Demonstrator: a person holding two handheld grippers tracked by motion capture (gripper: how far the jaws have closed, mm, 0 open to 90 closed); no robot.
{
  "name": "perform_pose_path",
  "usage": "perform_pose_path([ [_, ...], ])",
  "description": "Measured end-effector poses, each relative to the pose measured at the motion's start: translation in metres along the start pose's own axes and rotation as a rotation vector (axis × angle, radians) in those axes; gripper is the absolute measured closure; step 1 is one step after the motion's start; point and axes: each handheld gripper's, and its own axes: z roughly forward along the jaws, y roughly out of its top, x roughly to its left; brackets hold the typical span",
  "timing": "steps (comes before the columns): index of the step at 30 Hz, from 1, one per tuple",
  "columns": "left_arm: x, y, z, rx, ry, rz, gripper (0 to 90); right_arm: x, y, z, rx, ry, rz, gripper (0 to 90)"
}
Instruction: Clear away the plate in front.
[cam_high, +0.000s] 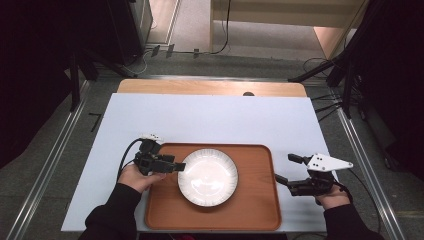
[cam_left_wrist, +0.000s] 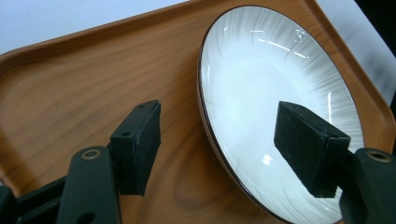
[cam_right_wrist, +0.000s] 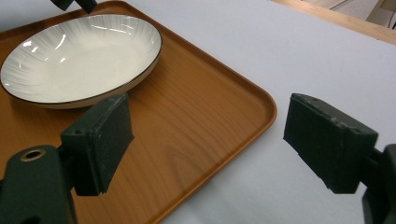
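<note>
Plate (cam_high: 208, 177) sits flat in the middle of the wooden tray (cam_high: 260, 210), its dark rim resting on the tray floor. Your left gripper (cam_high: 181, 166) hovers at the plate's left edge with its jaws spread; in the left gripper view the rim passes between them, and neither pad (cam_left_wrist: 137, 144) presses on it. It looks like a release, so lift up and draw left before you turn the wrist, or a pad may catch the rim and drag the plate. Your right gripper (cam_high: 289, 168) waits beyond the tray's right edge, jaws wide and holding nothing, one over the tray corner and one over the white table (cam_high: 210, 117). The tray's raised lip rings the plate on all sides, so clear it when leaving. The far half of the table offers ample room; the near edge is close to your sleeves.
</note>
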Motion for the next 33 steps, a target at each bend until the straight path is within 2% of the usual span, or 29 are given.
perform_pose_path([
  [3, -0.001, 0.000, -0.003, -0.018, 0.010, 0.004, 30.2, 0.000, 0.000, 0.000, 0.004, 0.003, -0.001, 16.2],
  [6, -0.002, -0.001, -0.010, -0.027, 0.017, 0.035, 28.9, 0.000, 0.000, 0.000, 0.006, 0.004, 0.003, 16.1],
  [10, -0.004, -0.004, -0.016, -0.028, 0.024, 0.051, 28.6, 0.000, -0.001, 0.001, 0.014, 0.003, 0.008, 15.6],
  [12, -0.006, -0.005, -0.019, -0.037, 0.018, 0.079, 28.5, 0.000, -0.001, 0.001, 0.015, 0.001, 0.007, 15.6],
  [13, -0.006, -0.005, -0.019, -0.037, 0.018, 0.079, 28.4, 0.000, -0.001, 0.001, 0.015, 0.001, 0.007, 15.6],
  [15, -0.008, -0.007, -0.021, -0.031, 0.029, 0.117, 28.4, 0.000, -0.001, 0.001, 0.019, 0.001, 0.010, 15.5],
  [17, -0.009, -0.009, -0.022, -0.033, 0.017, 0.120, 28.4, 0.000, -0.001, 0.001, 0.021, 0.002, 0.011, 15.5],
  [23, -0.007, -0.011, -0.024, -0.013, 0.072, 0.148, 27.9, 0.000, 0.000, 0.002, 0.018, 0.006, 0.008, 15.5],
  [30, -0.004, -0.015, -0.029, -0.007, 0.080, 0.155, 26.7, 0.000, 0.000, 0.001, 0.020, 0.008, 0.011, 15.5],
  [33, -0.001, -0.017, -0.034, -0.019, 0.097, 0.164, 26.6, 0.000, 0.000, 0.001, 0.022, 0.008, 0.012, 15.5],
])
